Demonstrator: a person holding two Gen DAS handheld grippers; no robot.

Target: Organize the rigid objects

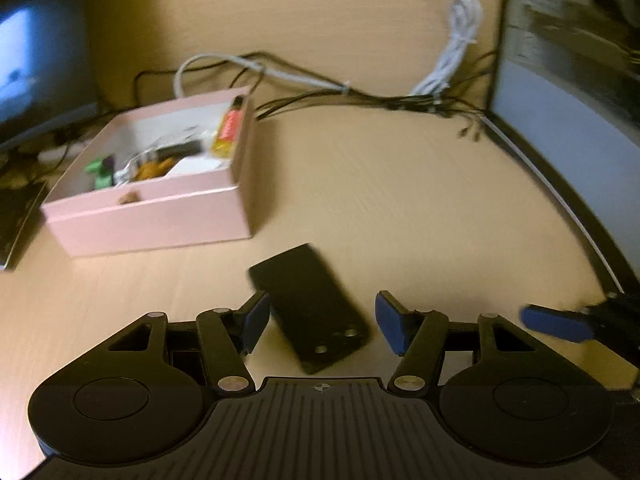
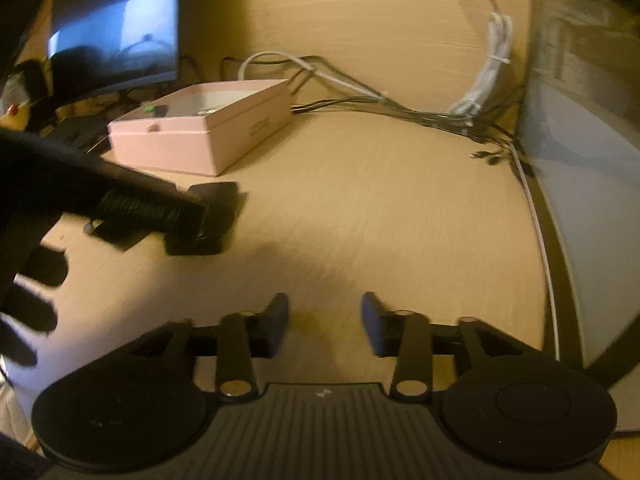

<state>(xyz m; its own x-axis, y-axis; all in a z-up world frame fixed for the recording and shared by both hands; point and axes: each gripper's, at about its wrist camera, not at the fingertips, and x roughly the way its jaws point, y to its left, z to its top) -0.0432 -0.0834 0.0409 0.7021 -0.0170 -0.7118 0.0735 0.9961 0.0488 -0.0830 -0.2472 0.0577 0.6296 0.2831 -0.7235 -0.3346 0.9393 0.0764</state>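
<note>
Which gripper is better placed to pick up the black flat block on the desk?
Left. The left gripper is open with the black block between its fingers; the right gripper is open over bare desk.

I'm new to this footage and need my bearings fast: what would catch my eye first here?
First the flat black block lying on the wooden desk between the open left tongs. Next the open pink box farther back to the left, holding small items, among them a yellow and red tube. Behind it a tangle of cables runs along the desk; the right tongs are open, with nothing between them.
</note>
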